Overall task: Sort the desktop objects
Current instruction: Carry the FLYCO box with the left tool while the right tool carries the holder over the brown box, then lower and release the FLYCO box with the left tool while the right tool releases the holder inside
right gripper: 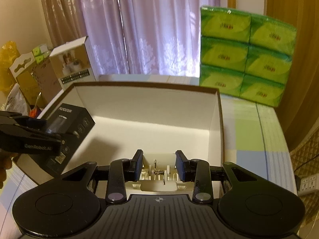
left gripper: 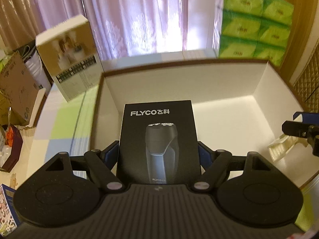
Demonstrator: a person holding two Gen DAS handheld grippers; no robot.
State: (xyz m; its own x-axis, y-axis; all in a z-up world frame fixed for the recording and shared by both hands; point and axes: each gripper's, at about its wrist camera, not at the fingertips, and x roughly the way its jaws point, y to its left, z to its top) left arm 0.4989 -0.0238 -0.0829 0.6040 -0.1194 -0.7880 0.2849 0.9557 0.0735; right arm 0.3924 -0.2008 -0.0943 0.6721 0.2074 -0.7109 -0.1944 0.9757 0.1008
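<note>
Between your left gripper's [left gripper: 159, 151] blue pads [left gripper: 111, 151] sits the black FLYCO shaver box [left gripper: 158, 139], clamped by its two sides with its printed face toward the camera. You hold it over the open white carton [left gripper: 229, 107], whose brown-edged rim runs around the view; whether the shaver box touches the carton floor cannot be told from here. At the right edge your right gripper [left gripper: 299, 133] reaches in, holding a pale, translucent plastic piece [left gripper: 279, 149] above the carton's right side. Beyond the carton stand a tilted photo-printed box [left gripper: 69, 63] on the left, a stack of green tissue packs [left gripper: 253, 25] on the right, and lilac curtains [left gripper: 135, 16] behind.

From your right wrist camera, the right gripper [right gripper: 159, 167] is closed on the cream plastic piece [right gripper: 159, 171], its pads pressed against both sides; a small metal spring shows in the piece's middle. It hangs over the carton's [right gripper: 217, 123] near wall. To the left, your left gripper [right gripper: 39, 131] grips the black shaver box [right gripper: 77, 123], tilted over the carton's left rim. The green tissue packs [right gripper: 247, 57] stand behind the carton's far right corner, on the checked tablecloth [right gripper: 255, 139].
</note>
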